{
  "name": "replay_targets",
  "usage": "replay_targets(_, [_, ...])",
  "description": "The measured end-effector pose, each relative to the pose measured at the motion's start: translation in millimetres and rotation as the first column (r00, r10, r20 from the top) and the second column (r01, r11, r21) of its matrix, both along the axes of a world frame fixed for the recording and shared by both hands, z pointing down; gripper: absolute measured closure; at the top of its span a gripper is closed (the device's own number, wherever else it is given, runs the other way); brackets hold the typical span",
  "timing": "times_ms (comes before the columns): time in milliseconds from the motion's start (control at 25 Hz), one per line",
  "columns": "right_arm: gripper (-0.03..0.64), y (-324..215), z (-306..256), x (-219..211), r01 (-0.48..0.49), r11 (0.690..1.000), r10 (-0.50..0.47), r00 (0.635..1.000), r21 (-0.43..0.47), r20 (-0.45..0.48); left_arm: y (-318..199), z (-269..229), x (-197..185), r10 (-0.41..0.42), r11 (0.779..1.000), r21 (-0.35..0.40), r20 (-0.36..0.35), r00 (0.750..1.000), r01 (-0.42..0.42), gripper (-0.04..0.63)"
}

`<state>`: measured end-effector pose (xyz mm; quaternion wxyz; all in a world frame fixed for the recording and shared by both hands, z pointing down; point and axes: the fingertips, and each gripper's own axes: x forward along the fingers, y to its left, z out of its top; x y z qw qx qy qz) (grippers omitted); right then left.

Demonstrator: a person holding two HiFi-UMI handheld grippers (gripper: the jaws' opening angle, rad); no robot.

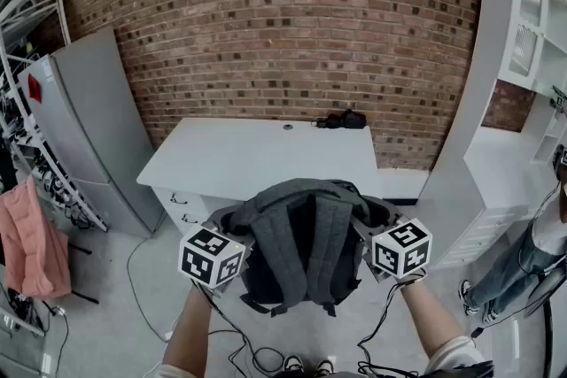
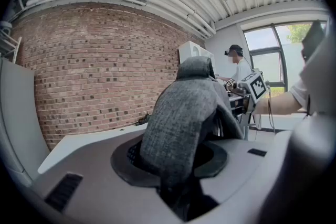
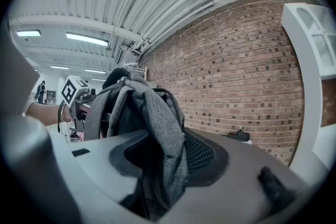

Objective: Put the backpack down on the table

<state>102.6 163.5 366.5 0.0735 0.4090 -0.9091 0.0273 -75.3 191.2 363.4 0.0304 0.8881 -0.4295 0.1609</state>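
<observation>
View from the head, left to right. A grey cabinet (image 1: 84, 128) stands against the brick wall. The left gripper (image 1: 235, 236) has its jaws closed partway on a grey shoulder strap (image 2: 181, 113), which fills the gap between them. The backpack (image 1: 306, 252) hangs between the two grippers in mid-air, on the near side of the white table (image 1: 257, 155) and not resting on it. The right gripper (image 1: 376, 235) is clamped, jaws fairly wide, on a thick fold of the bag's grey fabric (image 3: 163, 134). Hazards: released here, the bag would probably fall to the floor short of the table edge. The woven strap could slide through the left jaws under the load. Loose cables (image 1: 239, 350) by the feet could snag a step forward. A small dark object (image 1: 344, 119) at the table's far edge could be knocked if the bag is set too deep.
</observation>
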Motion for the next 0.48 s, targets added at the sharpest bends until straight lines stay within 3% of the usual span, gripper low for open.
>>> replay_targets(480, [0.437, -5.7, -0.1, -7.7, 0.009, 1.0, -0.009, 1.0, -0.029, -0.011, -3.4, -3.5, -7.0, -0.001, 1.0, 0.003, 0.017, 1.0, 0.001, 0.449])
